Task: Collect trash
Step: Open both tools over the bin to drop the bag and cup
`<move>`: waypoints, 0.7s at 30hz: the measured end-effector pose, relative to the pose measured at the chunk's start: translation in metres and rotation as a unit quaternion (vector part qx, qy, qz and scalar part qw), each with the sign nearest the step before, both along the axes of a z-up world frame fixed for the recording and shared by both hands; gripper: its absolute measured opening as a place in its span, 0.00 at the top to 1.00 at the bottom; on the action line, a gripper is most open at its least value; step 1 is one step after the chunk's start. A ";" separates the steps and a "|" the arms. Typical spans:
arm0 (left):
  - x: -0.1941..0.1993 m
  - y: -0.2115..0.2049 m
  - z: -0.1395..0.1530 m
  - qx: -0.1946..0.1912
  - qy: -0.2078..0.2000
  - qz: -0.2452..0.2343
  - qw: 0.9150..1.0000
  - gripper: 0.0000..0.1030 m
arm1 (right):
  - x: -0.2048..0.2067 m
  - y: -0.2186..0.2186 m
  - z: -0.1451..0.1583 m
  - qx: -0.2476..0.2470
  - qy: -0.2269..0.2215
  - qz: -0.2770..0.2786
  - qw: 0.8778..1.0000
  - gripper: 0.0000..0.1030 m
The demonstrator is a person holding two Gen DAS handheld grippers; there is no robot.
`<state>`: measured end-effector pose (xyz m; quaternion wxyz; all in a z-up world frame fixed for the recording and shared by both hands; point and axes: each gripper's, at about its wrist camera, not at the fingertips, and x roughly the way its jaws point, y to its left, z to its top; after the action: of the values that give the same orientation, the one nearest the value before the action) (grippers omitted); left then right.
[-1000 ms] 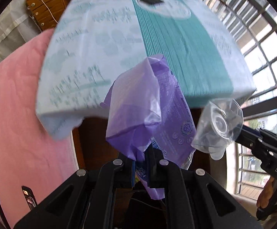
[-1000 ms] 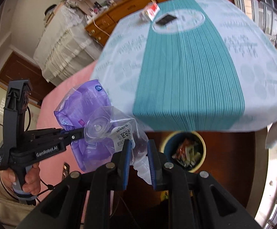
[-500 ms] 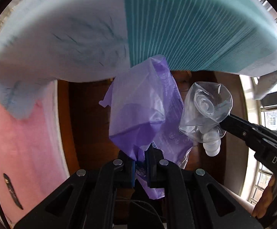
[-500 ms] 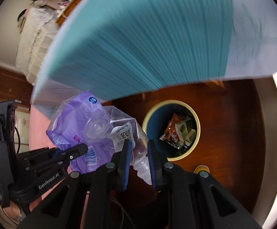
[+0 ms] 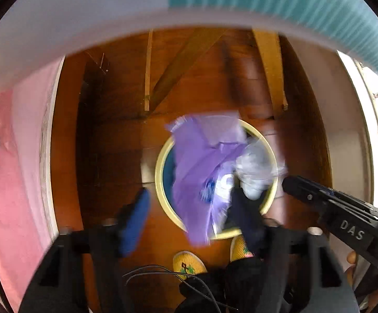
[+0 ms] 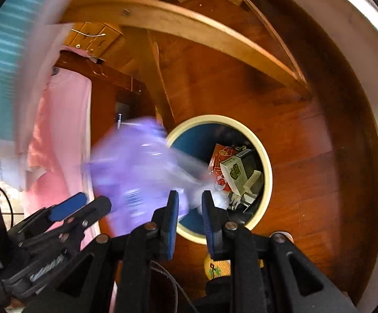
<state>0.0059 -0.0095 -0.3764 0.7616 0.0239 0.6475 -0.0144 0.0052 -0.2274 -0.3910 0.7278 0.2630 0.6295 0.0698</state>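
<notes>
— Fingers first: how are the left gripper's blue pads standing?

— They have just been opening wide, and the purple wrapper is hanging loose between them, blurred, apparently dropping free.

— And what is lying beyond them?

— Largest, the wooden floor; then the yellow-rimmed bin directly below the tips, already holding boxes and packets.

— The right gripper?

— Its fingers are clamping narrowly on the clear plastic bottle, just beside the left tips and over the bin's mouth.

— What is risking trouble?

— The wrapper is light and overlapping the near rim; it may be drifting outside. The bottle's neck looks thinly pinched, so it could slip early.
</notes>
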 end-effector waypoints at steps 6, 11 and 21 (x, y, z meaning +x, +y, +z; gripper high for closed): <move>-0.002 0.004 -0.008 0.018 -0.007 0.008 1.000 0.28 | -0.001 0.008 -0.017 -0.019 0.008 0.015 1.000 0.82; 0.011 0.014 0.010 0.024 -0.014 0.017 0.999 0.28 | 0.002 0.012 -0.009 -0.035 0.010 0.022 0.999 0.82; -0.005 0.017 0.074 0.020 -0.011 0.026 0.999 0.28 | -0.006 0.014 0.055 -0.076 0.013 0.045 0.996 0.82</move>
<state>0.0011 0.0079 -0.3029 0.7682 0.0223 0.6396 0.0181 -0.0004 -0.2137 -0.3357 0.7335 0.1797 0.6536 0.0508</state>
